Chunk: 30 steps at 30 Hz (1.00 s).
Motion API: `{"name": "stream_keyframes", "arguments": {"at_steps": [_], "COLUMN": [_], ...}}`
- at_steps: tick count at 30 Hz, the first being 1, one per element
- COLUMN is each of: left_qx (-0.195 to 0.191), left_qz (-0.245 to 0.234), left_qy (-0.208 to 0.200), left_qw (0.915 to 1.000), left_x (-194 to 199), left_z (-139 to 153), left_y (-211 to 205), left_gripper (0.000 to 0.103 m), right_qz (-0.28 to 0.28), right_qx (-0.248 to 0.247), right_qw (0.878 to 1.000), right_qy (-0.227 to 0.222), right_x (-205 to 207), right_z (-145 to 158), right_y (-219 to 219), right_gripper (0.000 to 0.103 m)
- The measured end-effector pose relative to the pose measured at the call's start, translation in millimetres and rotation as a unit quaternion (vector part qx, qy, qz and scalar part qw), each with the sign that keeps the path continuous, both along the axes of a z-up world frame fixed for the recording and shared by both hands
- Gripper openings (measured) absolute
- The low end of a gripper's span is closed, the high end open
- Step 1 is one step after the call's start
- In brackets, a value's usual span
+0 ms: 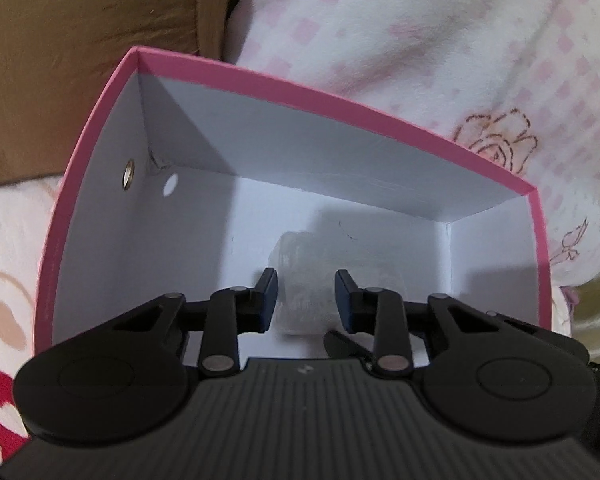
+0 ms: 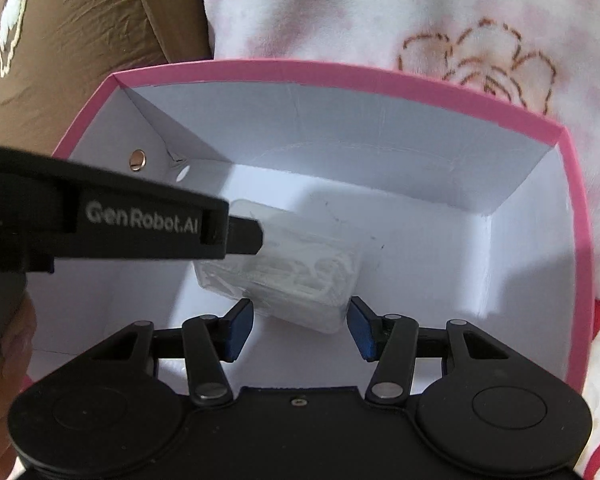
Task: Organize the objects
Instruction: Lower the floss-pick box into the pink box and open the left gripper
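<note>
Soft white and pink blanket (image 1: 420, 60) with drawn roses lies all around, and it looks like a bed or a sofa. At 10 o'clock there is a brown cushion (image 1: 80, 40). On the blanket sits a pink box (image 1: 300, 92) that is white inside. No more of the room can be seen.

Inside the box is a clear case (image 1: 296, 252) with small white bits in it. It is near the middle, a little toward 6 o'clock. The left gripper (image 1: 306, 280) is set narrow, and its blue pads look pressed on two sides of the case. From the right wrist view it comes in from 9 o'clock. The right gripper (image 2: 300, 320) is about half wide. Its pads stand on each side of the case's near end, and I can see no touch there.

I think the case is being put down in the box. Here is what could go wrong:
- The case is smooth, so it could slip and tip over.
- Both grippers are very close together, so they could bump.
- The blanket is soft, so a push on a wall could tilt the box.
- I cannot tell if the case rests on the floor, so letting go too soon could drop it
</note>
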<state>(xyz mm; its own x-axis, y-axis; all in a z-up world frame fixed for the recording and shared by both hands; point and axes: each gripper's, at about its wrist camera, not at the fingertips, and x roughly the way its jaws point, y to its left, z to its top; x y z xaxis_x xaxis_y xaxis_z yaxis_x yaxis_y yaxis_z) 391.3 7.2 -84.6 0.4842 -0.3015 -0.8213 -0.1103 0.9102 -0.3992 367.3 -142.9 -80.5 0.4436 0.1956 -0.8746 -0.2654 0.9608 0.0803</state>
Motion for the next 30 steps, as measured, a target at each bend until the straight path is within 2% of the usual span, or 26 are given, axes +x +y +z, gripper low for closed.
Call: {"name": "stream_keyframes", "arguments": {"at_steps": [3, 8, 12, 18, 27, 30], "left_qx": [-0.004, 0.004, 0.013, 0.029, 0.029, 0.045], "left_qz": [0.006, 0.044, 0.049, -0.002, -0.078, -0.097], "left_qy": [0.001, 0.018, 0.005, -0.02, -0.063, -0.07], "left_qw": [1.0, 0.9989, 0.9987, 0.9994, 0.9946, 0.9918], "left_x": [0, 2, -4, -30, -87, -108], "left_z": [-1, -10, -1, 41, 112, 132], "left_y": [2, 2, 0, -14, -26, -31], "left_gripper": [0.03, 0.03, 0.029, 0.03, 0.03, 0.03], "right_qz": [-0.001, 0.001, 0.005, 0.052, 0.052, 0.063], "right_qx": [-0.013, 0.013, 0.012, -0.018, 0.03, 0.025], "right_qw": [1.0, 1.0, 1.0, 0.997, 0.993, 0.993], "right_qy": [-0.004, 0.013, -0.015, -0.056, -0.098, -0.099], "right_x": [1, 8, -7, -52, -97, -115], "right_z": [-1, -2, 14, 50, 112, 118], "right_y": [3, -3, -9, -15, -36, -26], "right_gripper": [0.056, 0.057, 0.064, 0.069, 0.07, 0.07]}}
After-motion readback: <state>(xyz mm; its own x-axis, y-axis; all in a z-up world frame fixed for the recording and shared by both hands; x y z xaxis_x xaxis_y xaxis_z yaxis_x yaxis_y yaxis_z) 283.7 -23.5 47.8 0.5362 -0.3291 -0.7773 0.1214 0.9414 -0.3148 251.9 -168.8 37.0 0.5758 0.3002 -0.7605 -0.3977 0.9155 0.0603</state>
